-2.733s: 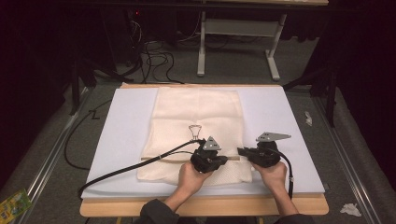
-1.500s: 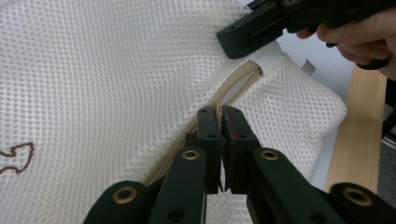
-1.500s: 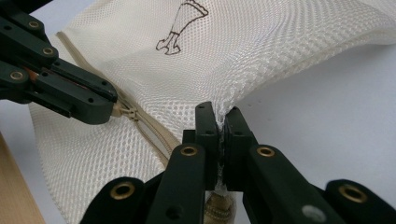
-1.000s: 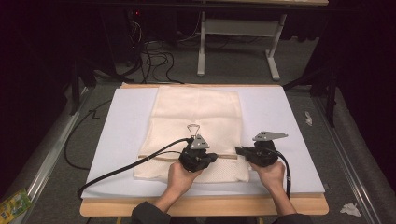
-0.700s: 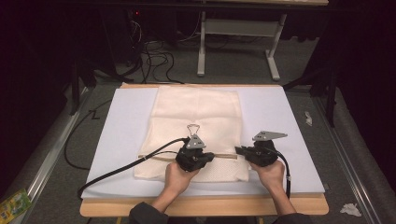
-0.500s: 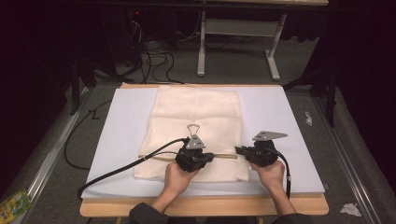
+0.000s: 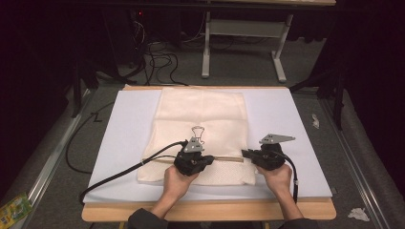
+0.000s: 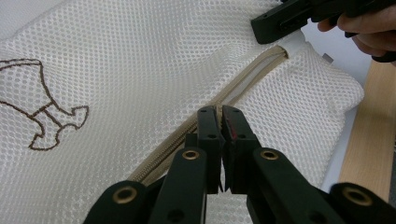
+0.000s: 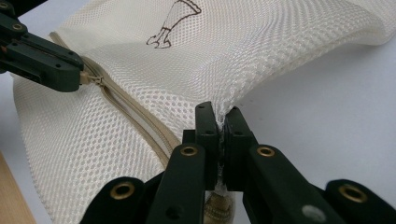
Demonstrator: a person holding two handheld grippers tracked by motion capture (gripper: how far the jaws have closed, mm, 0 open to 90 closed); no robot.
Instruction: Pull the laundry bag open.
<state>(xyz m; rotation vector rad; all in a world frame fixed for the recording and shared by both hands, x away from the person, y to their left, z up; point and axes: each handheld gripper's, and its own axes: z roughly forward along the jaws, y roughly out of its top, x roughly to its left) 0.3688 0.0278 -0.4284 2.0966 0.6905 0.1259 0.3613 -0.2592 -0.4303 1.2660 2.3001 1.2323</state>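
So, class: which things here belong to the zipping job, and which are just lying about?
In the job:
mesh laundry bag
zip
left gripper
right gripper

Lying about:
crumpled paper
green packet
floor cables

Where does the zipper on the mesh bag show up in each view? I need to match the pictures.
High view: the zipper runs level across the mesh bag near its front edge, between the two tongs.
Left gripper view: it slants from bottom centre to upper right, ending by the right tongs.
Right gripper view: it slants from upper left down to bottom centre, starting at the left tongs.
Shared landmark: the brown embroidered outline.
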